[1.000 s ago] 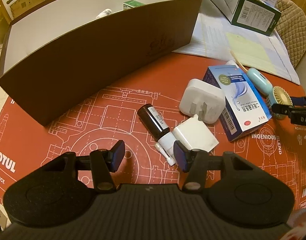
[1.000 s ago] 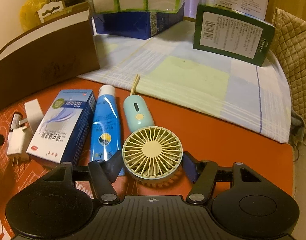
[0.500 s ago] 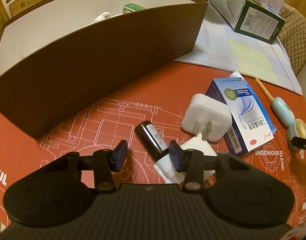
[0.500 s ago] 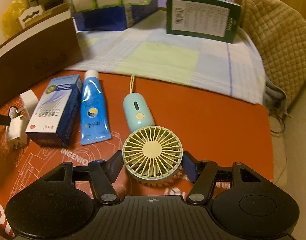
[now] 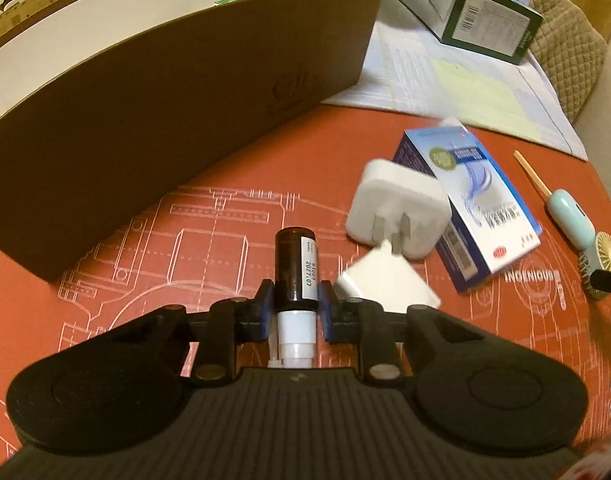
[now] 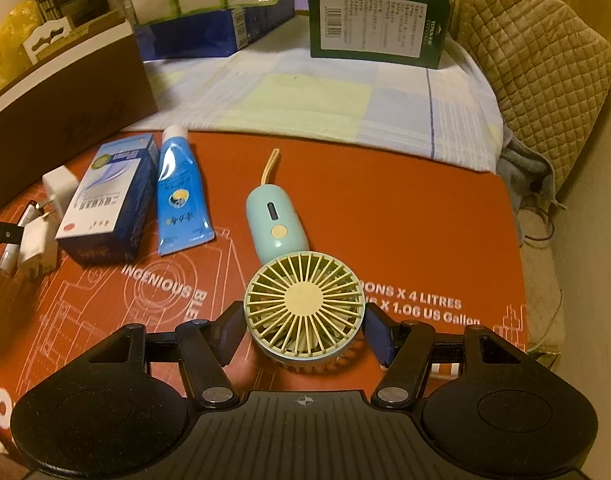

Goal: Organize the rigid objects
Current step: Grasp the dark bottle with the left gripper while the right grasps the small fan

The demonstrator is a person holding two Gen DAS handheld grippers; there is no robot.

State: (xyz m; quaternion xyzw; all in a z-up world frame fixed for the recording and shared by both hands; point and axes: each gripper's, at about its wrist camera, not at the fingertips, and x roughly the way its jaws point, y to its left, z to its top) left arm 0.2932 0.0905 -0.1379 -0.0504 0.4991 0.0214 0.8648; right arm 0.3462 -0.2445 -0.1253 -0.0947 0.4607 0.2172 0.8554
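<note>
the left tongs [image 5: 294, 309] are clamping the brown bottle [image 5: 296, 264], lying on the red surface [image 5: 233, 168]. the right tongs [image 6: 303, 330] are gripping the fan [image 6: 304, 306] by its round head. ahead of the left tongs, the brown box [image 5: 177, 92] is already holding a few items; chargers, carton and tube are waiting.

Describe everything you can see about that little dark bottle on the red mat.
The dark bottle is small, brown and glass-like, with a white printed label down its side and a white ribbed cap at the near end. It lies on its side on the red mat, base pointing toward the brown box. The left tool has just closed, and its blue pads press both sides near the neck. A white charger lies just right of it.
</note>
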